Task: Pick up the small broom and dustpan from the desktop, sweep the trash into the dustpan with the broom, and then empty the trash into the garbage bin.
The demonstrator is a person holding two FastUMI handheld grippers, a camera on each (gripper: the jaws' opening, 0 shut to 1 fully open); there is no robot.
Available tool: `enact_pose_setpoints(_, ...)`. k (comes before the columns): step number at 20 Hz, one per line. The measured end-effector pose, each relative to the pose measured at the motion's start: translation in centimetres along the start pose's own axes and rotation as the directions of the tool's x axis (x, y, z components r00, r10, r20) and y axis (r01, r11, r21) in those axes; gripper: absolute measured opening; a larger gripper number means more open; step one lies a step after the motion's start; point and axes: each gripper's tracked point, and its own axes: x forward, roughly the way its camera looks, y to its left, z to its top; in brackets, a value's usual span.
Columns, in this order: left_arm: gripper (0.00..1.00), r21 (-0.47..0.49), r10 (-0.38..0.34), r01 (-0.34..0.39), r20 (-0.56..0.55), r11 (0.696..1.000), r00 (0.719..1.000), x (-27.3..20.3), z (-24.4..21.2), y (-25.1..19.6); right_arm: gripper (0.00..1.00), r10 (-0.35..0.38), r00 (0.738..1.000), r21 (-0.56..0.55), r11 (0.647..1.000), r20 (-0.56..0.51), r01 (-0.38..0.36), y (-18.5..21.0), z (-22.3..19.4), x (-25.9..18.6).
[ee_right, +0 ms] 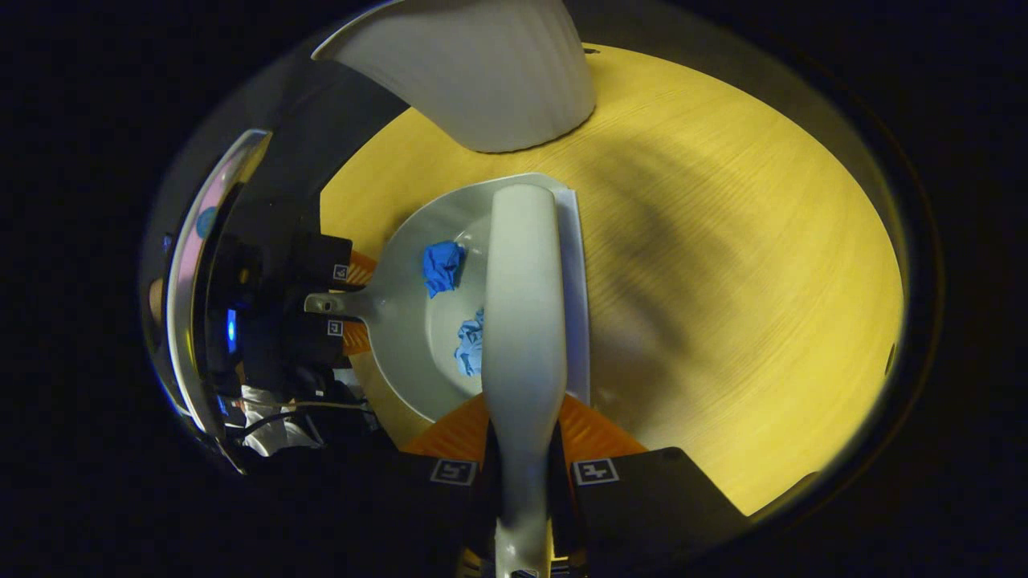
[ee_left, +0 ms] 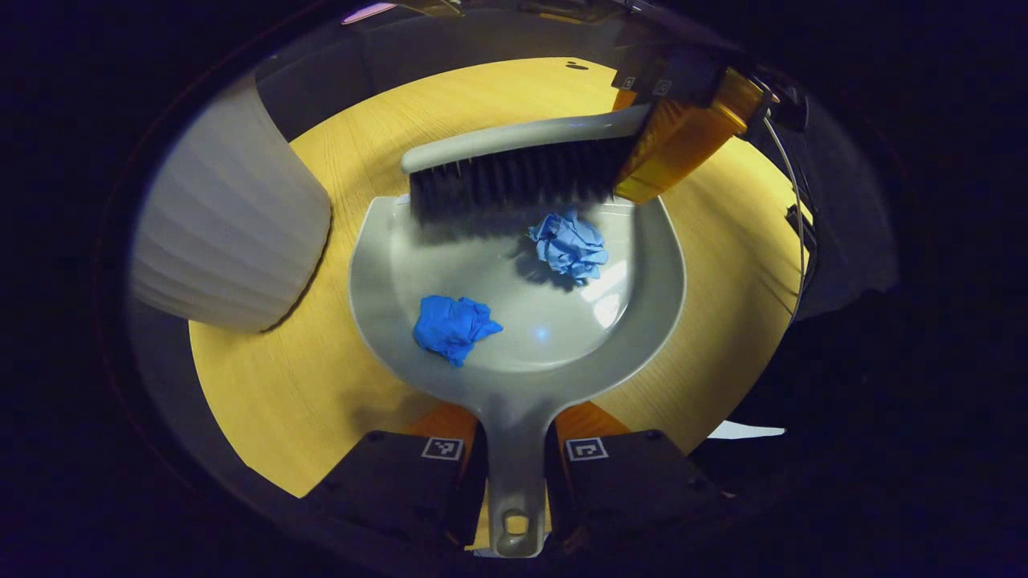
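Held the gray dustpan (ee_left: 514, 337) by its handle with the left hand-held gripper (ee_left: 514, 449), both fingers pressed on the handle at 6 o'clock in the left gripper view. Lay flat on the yellow wooden surface (ee_left: 321, 385). Carried two bits of trash inside: a dark blue crumpled ball (ee_left: 452, 327) near 7 o'clock in the pan, and a light blue crumpled ball (ee_left: 570, 245) near 1 o'clock, just beside the bristles. Held the small broom (ee_left: 514, 164) by its handle with the right hand-held gripper (ee_right: 522, 466), both fingers squeezed on it. Rested the black bristles (ee_left: 514, 189) on the open lip of the pan, at 12 o'clock. Stood near the pan's lip end, apart from it, a white ribbed garbage bin (ee_left: 229, 233), at 9 o'clock in the left gripper view and at 12 o'clock in the right gripper view.
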Motion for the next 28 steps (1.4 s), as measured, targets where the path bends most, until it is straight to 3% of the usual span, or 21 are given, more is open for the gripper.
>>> enact_pose_setpoints(5,0.30,-0.095,-0.017,0.025,0.085,0.995,0.996,-4.0,2.6,-1.7,0.29,-0.043,0.990,0.090,0.995,0.131,0.031,-2.0,1.3,-5.1)
enact_pose_setpoints(8,0.30,-0.175,0.022,-0.001,0.117,0.985,0.993,-6.3,0.5,-1.5,0.29,-0.048,0.970,0.176,0.984,0.239,0.005,-3.8,0.2,-9.0)
enact_pose_setpoints(12,0.30,-0.337,0.079,-0.013,0.181,0.941,0.980,-13.3,-3.6,-1.1,0.29,-0.095,0.930,0.267,0.964,0.356,-0.004,-6.4,-2.1,-14.4)
enact_pose_setpoints(14,0.30,-0.399,0.128,-0.035,0.210,0.916,0.969,-18.0,-4.2,0.3,0.29,-0.121,0.919,0.285,0.959,0.375,0.010,-6.1,-3.7,-14.4)
enact_pose_setpoints(17,0.30,-0.447,0.215,-0.115,0.179,0.887,0.960,-22.6,-3.8,2.3,0.29,-0.111,0.912,0.332,0.943,0.394,-0.029,-5.3,-5.9,-14.3)
enact_pose_setpoints(19,0.30,-0.487,0.277,-0.172,0.152,0.856,0.949,-25.0,-2.7,4.8,0.29,-0.085,0.904,0.372,0.924,0.419,-0.086,-6.2,-6.4,-13.8)
enact_pose_setpoints(21,0.30,-0.527,0.277,-0.152,0.166,0.836,0.946,-27.4,0.3,8.4,0.29,-0.070,0.889,0.399,0.907,0.452,-0.131,-7.3,-6.6,-13.3)
enact_pose_setpoints(23,0.30,-0.539,0.296,-0.179,0.137,0.823,0.945,-27.9,2.8,13.5,0.29,-0.084,0.877,0.423,0.895,0.473,-0.143,-7.6,-6.8,-13.5)
enact_pose_setpoints(28,0.30,-0.449,0.372,-0.344,-0.028,0.825,0.928,-24.1,10.2,23.7,0.29,-0.120,0.865,0.445,0.887,0.486,-0.127,-6.5,-8.4,-14.3)
